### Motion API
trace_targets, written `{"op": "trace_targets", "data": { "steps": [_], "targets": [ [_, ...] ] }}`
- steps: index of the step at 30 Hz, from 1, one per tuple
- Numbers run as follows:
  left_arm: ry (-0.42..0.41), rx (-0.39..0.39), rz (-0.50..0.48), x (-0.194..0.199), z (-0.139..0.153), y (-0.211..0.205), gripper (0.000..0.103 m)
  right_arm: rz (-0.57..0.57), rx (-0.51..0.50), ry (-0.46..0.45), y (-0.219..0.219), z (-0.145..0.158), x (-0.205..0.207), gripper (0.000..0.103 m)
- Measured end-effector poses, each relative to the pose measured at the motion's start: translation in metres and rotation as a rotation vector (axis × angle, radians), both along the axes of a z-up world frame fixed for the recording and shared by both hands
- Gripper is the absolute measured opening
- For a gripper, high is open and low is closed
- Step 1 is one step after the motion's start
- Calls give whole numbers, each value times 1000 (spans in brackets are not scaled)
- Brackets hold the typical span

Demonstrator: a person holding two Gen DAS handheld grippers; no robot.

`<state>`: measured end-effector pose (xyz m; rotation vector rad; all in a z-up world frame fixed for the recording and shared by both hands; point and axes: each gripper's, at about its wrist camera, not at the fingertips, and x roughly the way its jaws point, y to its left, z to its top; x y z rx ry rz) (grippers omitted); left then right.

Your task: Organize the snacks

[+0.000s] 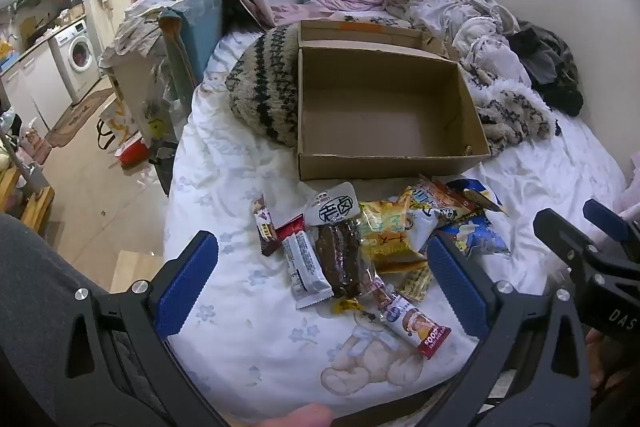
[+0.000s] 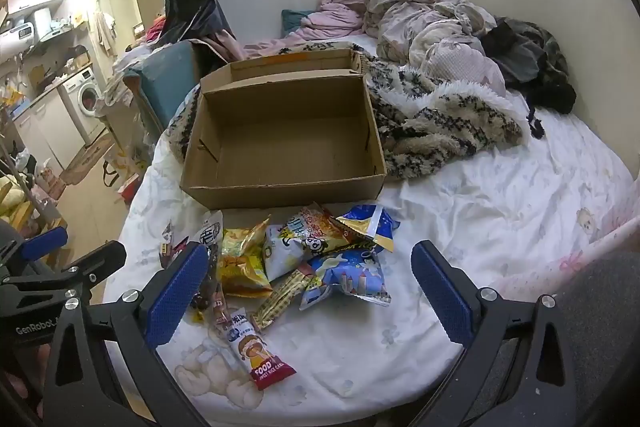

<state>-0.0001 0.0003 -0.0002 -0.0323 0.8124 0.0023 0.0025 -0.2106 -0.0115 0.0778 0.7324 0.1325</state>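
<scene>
A pile of snack packets lies on the white bedsheet in front of an empty cardboard box. The pile holds a white bar, a dark brown bar, yellow bags, a blue bag and a rice cake stick. My left gripper is open and empty, hovering over the pile. In the right wrist view the box, the pile and the rice cake stick show. My right gripper is open and empty above the pile. Each gripper also shows at the edge of the other's view.
A knitted blanket and rumpled bedding lie behind and beside the box. Dark clothes sit at the far right by the wall. The bed's left edge drops to a cluttered floor with a washing machine.
</scene>
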Motion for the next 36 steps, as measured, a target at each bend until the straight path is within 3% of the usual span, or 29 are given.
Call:
{"op": "trace_targets", "data": {
  "steps": [36],
  "targets": [
    [6, -7, 3, -2, -4, 4, 103, -14, -15, -8, 0, 1, 2, 103]
  ]
}}
